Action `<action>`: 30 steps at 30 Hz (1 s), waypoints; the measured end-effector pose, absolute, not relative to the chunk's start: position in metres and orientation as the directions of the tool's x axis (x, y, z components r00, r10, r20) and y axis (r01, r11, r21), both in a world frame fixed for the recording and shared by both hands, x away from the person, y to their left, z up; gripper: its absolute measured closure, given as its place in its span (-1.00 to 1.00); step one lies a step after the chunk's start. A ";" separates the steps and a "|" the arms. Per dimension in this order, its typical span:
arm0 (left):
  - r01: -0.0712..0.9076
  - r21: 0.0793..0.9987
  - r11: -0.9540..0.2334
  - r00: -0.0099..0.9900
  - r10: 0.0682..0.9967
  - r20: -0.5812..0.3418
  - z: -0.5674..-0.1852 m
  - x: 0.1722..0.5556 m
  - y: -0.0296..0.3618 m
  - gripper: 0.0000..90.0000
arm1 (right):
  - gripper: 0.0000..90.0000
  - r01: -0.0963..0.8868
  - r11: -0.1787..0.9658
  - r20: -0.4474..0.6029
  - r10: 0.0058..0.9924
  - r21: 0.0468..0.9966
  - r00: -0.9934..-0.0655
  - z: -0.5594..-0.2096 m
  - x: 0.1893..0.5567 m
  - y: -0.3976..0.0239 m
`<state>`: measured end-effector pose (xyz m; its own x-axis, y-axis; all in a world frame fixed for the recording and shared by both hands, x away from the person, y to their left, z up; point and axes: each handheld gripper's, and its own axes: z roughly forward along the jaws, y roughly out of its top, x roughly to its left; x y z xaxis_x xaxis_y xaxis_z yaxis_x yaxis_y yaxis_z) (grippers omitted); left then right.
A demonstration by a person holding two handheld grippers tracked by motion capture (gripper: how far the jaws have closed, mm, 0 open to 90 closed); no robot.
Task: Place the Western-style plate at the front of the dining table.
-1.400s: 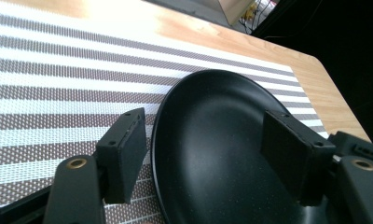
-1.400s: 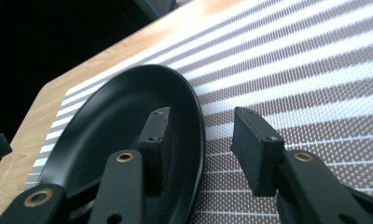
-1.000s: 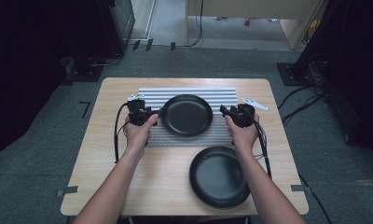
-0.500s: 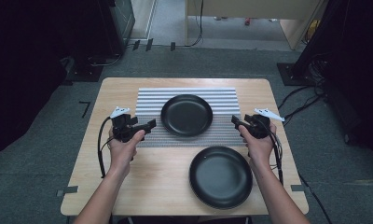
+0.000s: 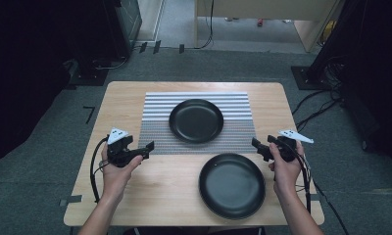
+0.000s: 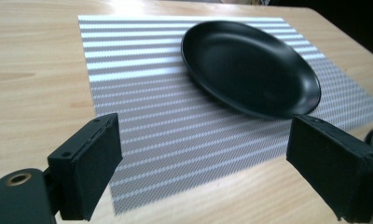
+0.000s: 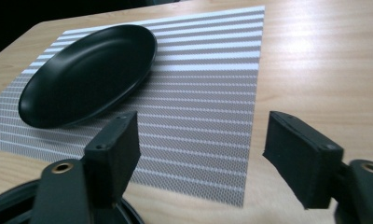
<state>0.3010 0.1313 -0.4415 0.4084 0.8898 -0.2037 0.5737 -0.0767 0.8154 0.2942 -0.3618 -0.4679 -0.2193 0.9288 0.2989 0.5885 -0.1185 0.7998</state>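
We see the left gripper (image 5: 147,146) at lower left and right gripper (image 5: 257,145) at lower right, both jaws wide and empty, flanking a striped mat (image 5: 157,129) bearing a black plate (image 5: 196,120).

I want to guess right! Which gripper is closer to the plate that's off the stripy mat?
Right. The right gripper sits beside that plate's far right rim; the left gripper is well off to its left.

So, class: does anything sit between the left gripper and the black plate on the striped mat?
Nothing visible does. From the open left gripper, only bare striped grey-and-white placemat runs up to the round black plate.
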 end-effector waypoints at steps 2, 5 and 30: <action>0.579 0.811 -0.081 0.407 0.891 -0.202 -0.444 0.296 0.135 -0.78 | -0.47 0.588 -0.113 0.292 0.931 0.801 -0.218 -0.469 0.289 -0.365; 0.586 0.807 -0.079 0.404 0.892 -0.206 -0.448 0.290 0.141 -0.78 | -0.50 0.587 -0.114 0.291 0.932 0.801 -0.216 -0.471 0.281 -0.371; 0.624 0.781 -0.034 0.308 0.929 -0.205 -0.474 0.247 0.205 -0.78 | -0.58 0.589 -0.097 0.267 0.941 0.802 -0.208 -0.488 0.217 -0.413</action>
